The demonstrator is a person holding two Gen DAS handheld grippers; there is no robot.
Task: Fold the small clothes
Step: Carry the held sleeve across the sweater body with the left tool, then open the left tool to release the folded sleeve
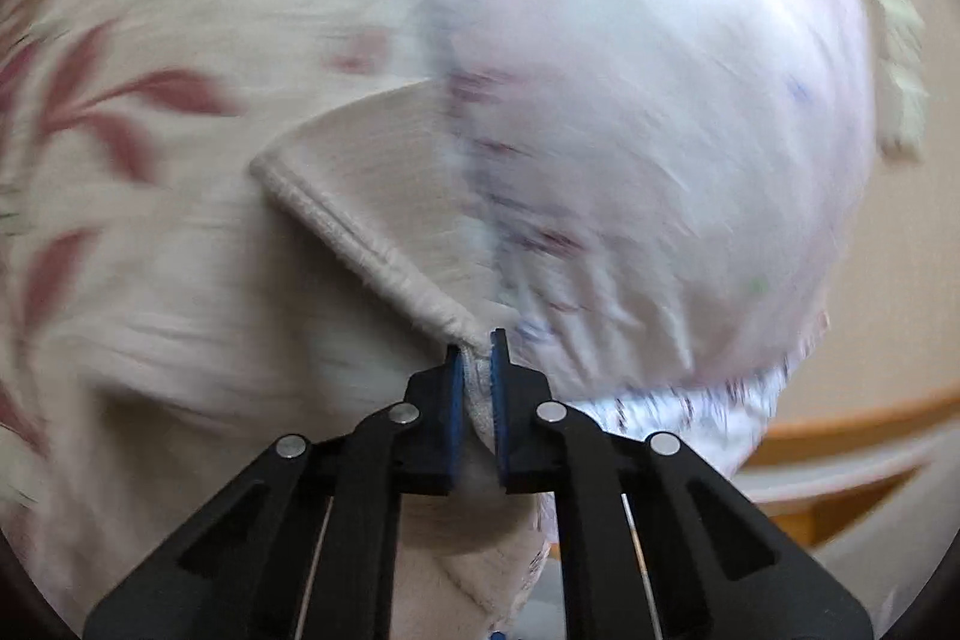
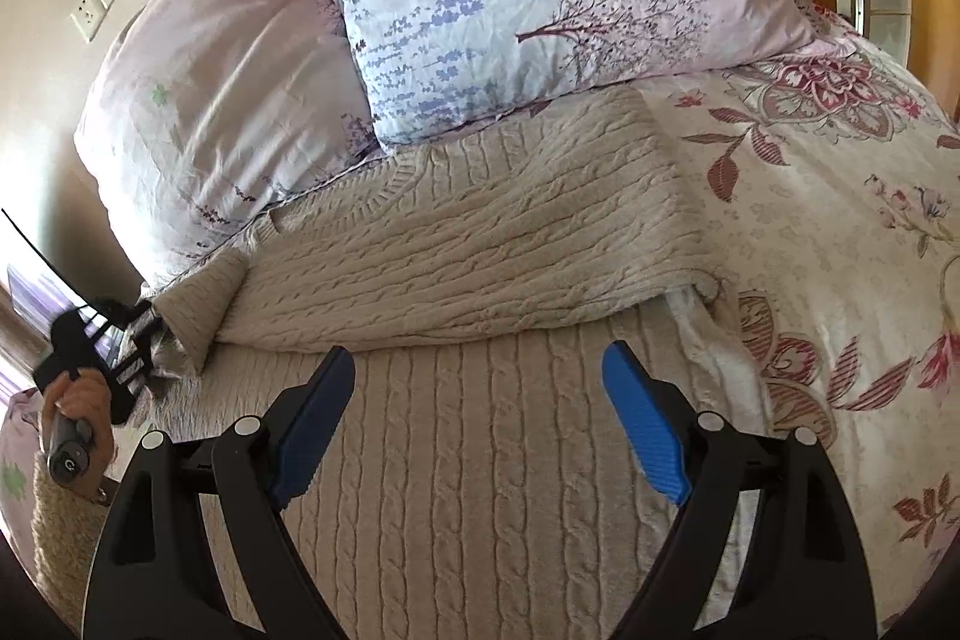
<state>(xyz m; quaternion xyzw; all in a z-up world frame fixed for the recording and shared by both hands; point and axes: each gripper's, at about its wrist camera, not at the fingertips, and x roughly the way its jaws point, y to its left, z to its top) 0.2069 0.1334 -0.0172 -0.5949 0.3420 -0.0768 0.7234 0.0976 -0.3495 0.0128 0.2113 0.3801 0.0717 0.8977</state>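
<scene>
Mid-fold: your left gripper (image 1: 477, 346) pinches the sleeve (image 2: 198, 307) of the sweater (image 2: 480, 244) on the bed (image 2: 840, 232), right gripper (image 2: 477, 382) spread above it; next, probably lay that sleeve across.

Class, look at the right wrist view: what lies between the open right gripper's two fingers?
Only cream cable-knit sweater shows between the right gripper fingers; they are spread over its lower panel, nothing else intervening.
</scene>
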